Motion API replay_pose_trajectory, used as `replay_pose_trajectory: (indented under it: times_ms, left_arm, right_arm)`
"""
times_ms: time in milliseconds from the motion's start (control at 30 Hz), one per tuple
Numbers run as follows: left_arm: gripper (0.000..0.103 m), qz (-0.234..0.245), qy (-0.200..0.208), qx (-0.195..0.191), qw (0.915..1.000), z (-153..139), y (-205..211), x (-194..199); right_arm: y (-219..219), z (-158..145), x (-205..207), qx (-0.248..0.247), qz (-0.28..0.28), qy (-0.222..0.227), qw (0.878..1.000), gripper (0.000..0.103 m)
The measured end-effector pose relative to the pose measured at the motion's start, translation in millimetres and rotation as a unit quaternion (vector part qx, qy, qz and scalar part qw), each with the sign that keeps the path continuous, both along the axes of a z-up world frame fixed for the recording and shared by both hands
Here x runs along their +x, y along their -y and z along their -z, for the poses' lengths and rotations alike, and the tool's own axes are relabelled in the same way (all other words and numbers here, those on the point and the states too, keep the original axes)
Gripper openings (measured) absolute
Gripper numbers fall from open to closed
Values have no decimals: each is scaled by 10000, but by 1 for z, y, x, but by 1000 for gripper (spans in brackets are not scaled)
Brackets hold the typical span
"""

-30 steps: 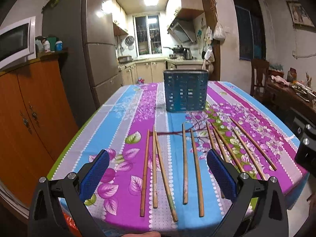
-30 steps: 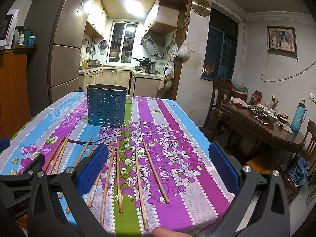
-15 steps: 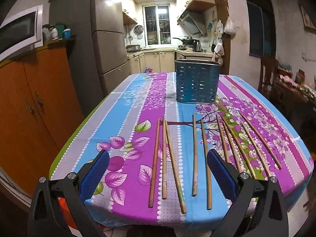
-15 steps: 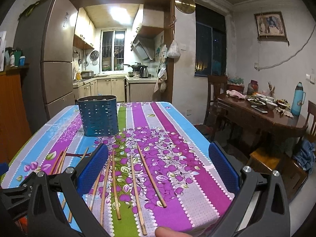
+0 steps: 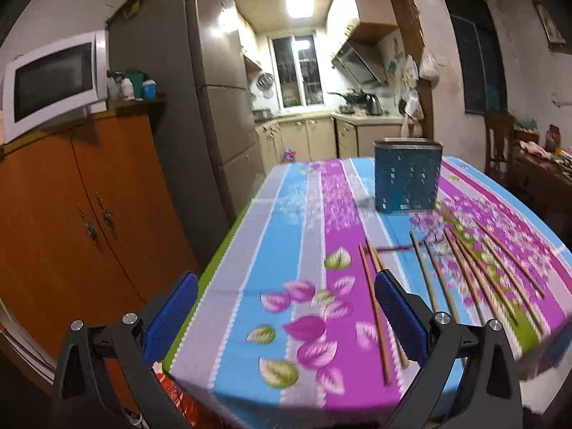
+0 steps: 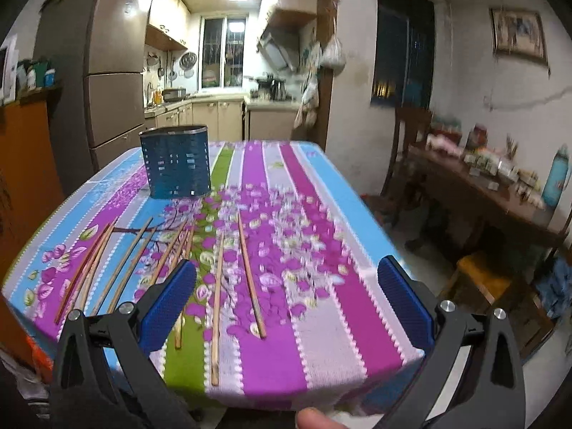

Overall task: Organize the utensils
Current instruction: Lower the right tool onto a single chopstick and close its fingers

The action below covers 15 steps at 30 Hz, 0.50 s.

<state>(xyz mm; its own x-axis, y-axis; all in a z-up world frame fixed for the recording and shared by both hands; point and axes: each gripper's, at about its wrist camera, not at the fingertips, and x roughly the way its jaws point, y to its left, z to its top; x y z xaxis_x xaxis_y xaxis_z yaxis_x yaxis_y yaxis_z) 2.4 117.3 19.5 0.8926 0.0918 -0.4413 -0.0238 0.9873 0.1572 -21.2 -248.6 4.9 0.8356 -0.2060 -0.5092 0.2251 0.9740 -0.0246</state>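
Note:
Several wooden chopsticks [image 5: 375,307] [image 6: 250,271] lie side by side on the near half of a table under a striped floral cloth [image 5: 314,221] [image 6: 321,214]. Behind them stands a blue perforated utensil holder [image 5: 407,178] [image 6: 175,167], upright. My left gripper [image 5: 286,316] hangs open at the table's near left corner, and its right pad [image 5: 400,318] covers part of the leftmost chopsticks. Over the near right edge my right gripper [image 6: 286,302] is open too, with nothing between its fingers. Both views are blurred by motion.
An orange cabinet [image 5: 71,221] with a microwave [image 5: 53,78] stands left of the table, and a grey fridge [image 5: 171,114] behind it. On the right are a dark side table [image 6: 493,193] with clutter and wooden chairs [image 6: 411,143]. A fingertip [image 6: 314,418] shows at the bottom edge.
Both grippers have pulled back and up from the table. The left one has swung left, so the table now sits right of centre. Both stay open; the chopsticks have not moved.

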Motion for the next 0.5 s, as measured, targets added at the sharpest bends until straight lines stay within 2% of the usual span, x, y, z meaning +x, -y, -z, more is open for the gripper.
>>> replay_pose_trajectory:
  times_ms: [133, 300, 500]
  left_arm:
    - [98, 258, -117, 219, 9994, 15, 1, -13]
    - [96, 791, -288, 143, 9963, 35, 13, -30]
    - [70, 1243, -786, 58, 9891, 70, 34, -38]
  right_arm:
    - [17, 13, -4, 529, -182, -315, 9979, 98]
    - [16, 31, -9, 695, -458, -620, 9946, 98]
    - [10, 56, -13, 1082, -825, -1043, 9852, 98]
